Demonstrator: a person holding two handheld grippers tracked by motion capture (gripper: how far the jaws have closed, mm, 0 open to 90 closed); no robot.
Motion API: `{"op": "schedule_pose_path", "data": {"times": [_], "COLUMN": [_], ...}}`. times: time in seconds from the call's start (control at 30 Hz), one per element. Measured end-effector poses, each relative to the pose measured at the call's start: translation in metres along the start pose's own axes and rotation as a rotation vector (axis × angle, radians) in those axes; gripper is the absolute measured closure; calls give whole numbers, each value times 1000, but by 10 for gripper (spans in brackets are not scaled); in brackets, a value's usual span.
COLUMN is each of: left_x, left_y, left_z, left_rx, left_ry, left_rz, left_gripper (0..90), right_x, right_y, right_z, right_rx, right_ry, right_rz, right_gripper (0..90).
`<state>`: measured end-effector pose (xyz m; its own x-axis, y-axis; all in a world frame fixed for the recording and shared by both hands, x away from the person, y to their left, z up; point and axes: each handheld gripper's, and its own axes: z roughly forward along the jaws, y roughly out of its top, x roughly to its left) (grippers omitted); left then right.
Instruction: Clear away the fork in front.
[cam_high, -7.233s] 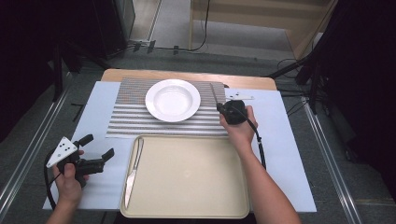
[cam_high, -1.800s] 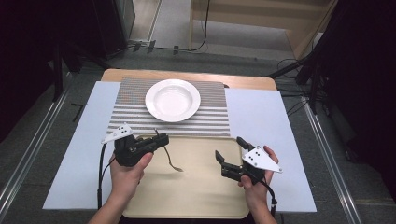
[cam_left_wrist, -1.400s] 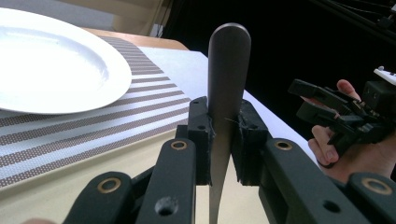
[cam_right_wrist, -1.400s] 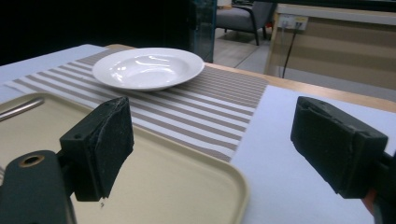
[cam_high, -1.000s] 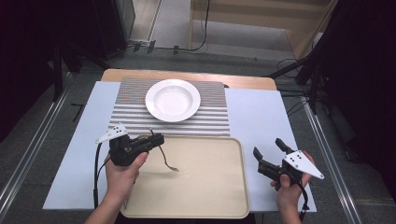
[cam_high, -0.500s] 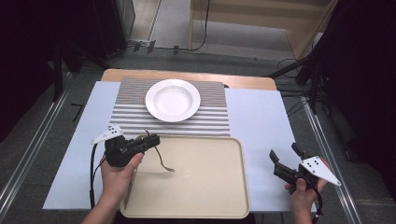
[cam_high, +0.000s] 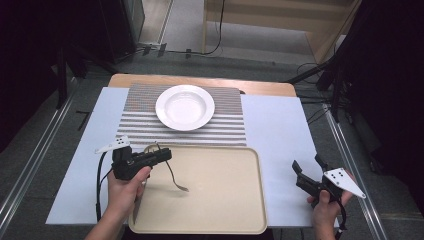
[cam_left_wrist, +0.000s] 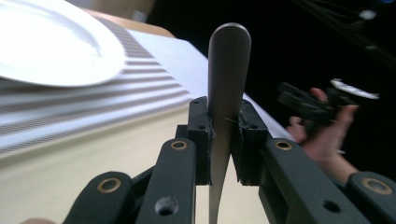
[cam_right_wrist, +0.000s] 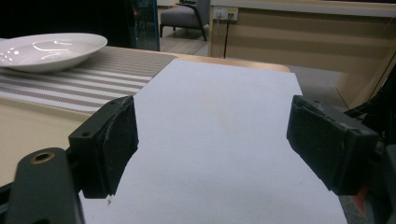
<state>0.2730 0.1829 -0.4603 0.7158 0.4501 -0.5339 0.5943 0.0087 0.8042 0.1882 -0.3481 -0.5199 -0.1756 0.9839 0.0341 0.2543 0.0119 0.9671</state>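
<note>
White plate (cam_high: 184, 107), striped grey-white mat (cam_high: 140, 122), beige tray (cam_high: 220, 200).

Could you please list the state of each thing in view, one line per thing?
Silver metal fork: gripped by its handle, tines over the tray.
Round white ceramic plate: empty, on the striped placemat.
Beige plastic tray: empty.
Left gripper: shut on the fork.
Right gripper: open, empty.

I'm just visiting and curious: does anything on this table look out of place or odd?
Only the fork: the left claw pinches its handle, so it hangs tilted over the tray, prongs low, rather than lying flat. The plate sits neatly on the striped mat. Nothing looks spilled or broken.
</note>
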Motion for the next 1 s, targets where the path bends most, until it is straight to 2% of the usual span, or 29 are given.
{"op": "schedule_pose_path", "data": {"times": [0.1, 0.23, 0.27, 0.43, 0.47, 0.57, 0.73, 0.87, 1.0], "left_x": [1, 8, 9, 19, 20, 22, 26, 28, 28], "left_y": [-3, -5, -5, -9, -9, -9, -12, -14, -15], "left_z": [6, 9, 9, 7, 7, 7, 10, 14, 17], "left_rx": [37, 63, 66, 51, 52, 55, 69, 96, 123], "left_ry": [-35, -84, -83, -48, -51, -31, 29, 64, 133], "left_rz": [-2, -41, -39, -84, -91, -97, -114, -136, -130], "left_gripper": [784, 784, 783, 778, 777, 772, 753, 703, 555], "right_x": [0, 0, 0, 1, 1, 0, 0, -1, -2], "right_y": [0, -1, -1, -1, -1, -1, -2, -2, -2], "right_z": [1, 0, 0, 2, 2, 2, 3, 3, 3], "right_rx": [1, -1, -1, 3, 5, 4, 9, 10, 8], "right_ry": [-3, -6, -7, -7, -8, -9, -15, -17, -16], "right_rz": [-7, -5, -7, -11, -9, -8, -1, 1, 4], "right_gripper": [175, 175, 175, 177, 177, 179, 181, 182, 183]}}
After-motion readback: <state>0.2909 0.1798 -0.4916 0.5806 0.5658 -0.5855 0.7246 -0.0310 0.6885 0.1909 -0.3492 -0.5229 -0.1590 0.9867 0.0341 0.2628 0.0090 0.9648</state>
